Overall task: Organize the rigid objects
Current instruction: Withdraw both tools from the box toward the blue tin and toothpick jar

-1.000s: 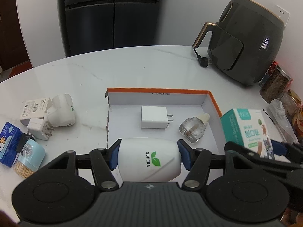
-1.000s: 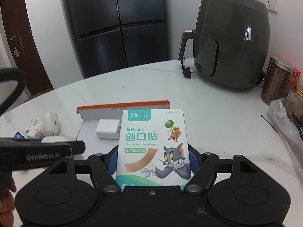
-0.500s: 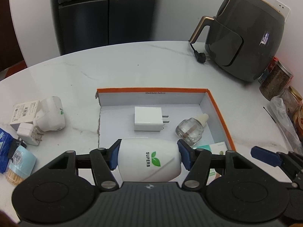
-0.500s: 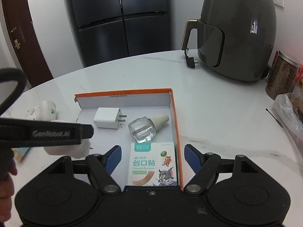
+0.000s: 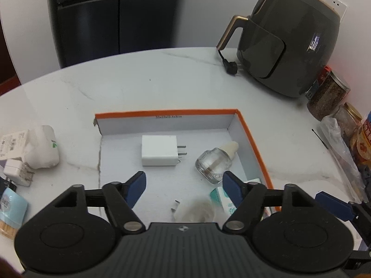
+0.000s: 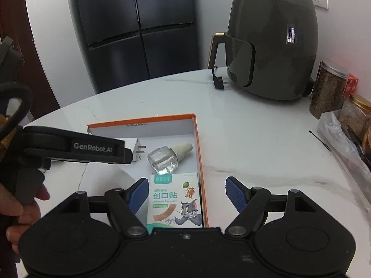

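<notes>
Left wrist: your left gripper (image 5: 183,188) was opening, jaws clear of the white plug-in unit (image 5: 197,210) lying blurred at 6 o'clock inside the orange-rimmed box (image 5: 252,136). Lift straight before swinging.

Right wrist: your right gripper (image 6: 187,195) stood open, empty; the bandage box (image 6: 175,201) lay below in the box's 5 o'clock corner.

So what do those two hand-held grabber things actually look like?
Both are matte black plastic. The left gripper and right gripper each have two round discs, silver pivot bolts and blue ribbed fingertips. The left one's side reads "GenRobot.AI" in white.
</notes>
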Action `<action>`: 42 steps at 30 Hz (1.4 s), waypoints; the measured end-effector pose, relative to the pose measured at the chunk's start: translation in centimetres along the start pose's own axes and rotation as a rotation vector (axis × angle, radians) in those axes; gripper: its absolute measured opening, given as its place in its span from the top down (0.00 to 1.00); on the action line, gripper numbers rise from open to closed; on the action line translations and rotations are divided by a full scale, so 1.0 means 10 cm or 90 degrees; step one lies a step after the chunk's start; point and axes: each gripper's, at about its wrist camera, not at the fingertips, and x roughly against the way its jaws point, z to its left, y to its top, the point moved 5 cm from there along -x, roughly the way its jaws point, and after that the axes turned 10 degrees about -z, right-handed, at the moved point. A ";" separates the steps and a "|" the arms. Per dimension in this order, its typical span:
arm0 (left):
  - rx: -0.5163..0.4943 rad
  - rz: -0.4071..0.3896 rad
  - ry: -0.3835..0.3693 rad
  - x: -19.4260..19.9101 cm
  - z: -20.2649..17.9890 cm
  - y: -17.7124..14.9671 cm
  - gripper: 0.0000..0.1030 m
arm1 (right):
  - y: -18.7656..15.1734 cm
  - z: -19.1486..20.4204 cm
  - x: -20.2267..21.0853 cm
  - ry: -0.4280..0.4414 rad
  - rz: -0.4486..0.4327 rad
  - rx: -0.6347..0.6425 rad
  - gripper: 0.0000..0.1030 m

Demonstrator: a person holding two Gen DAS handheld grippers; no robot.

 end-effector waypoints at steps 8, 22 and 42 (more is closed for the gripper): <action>-0.007 -0.020 0.042 0.30 0.15 0.05 0.10 | 0.08 0.19 0.13 0.015 -0.026 0.013 0.15; 0.052 -0.032 0.113 0.87 0.77 -0.14 0.05 | 0.07 0.80 0.31 0.076 -0.030 0.050 0.14; 0.112 -0.049 0.175 1.39 1.71 -0.32 0.05 | -0.05 1.82 0.33 0.156 -0.017 0.093 0.14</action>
